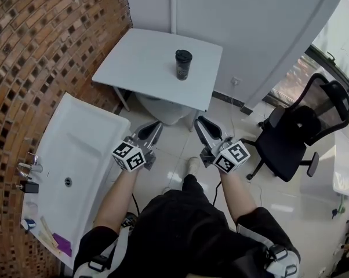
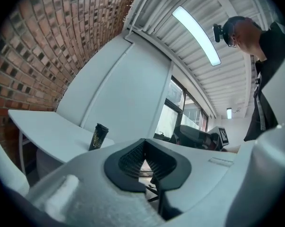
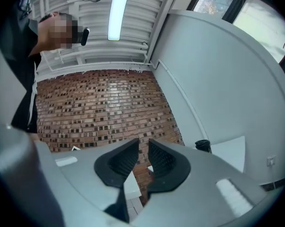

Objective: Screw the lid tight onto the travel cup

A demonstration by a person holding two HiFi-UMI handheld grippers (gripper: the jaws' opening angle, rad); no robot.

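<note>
The travel cup [image 1: 184, 64] is standing upright on the small white table [image 1: 134, 57], well ahead of the person and well apart from both claws. Its black lid [image 1: 184, 53] is sitting on top. From this far off I cannot tell whether the lid is already threaded or only resting there.

The left gripper [image 1: 152, 128] is being held low over the tiled floor with its jaws pressed together and nothing between them. The right gripper [image 1: 204, 126] is hanging beside it, its jaws nearly together with a thin slit showing between the pads, and it is pinching nothing either. The white sink [image 1: 76, 155] is lying off to the left, by the brick wall [image 1: 41, 45], and the black office chair [image 1: 296, 132] is standing off to the right.

Judging from here, the main risk is in the approach. The cup is tall and narrow, so a claw arriving with its jaws this close would be shoving the cup and not straddling it, and it could tip or slide across the tabletop. If only the lid is being turned while nothing is steadying the body, the whole cup is likely to spin with it. A lid sitting crooked could also cross-thread when twisted.
</note>
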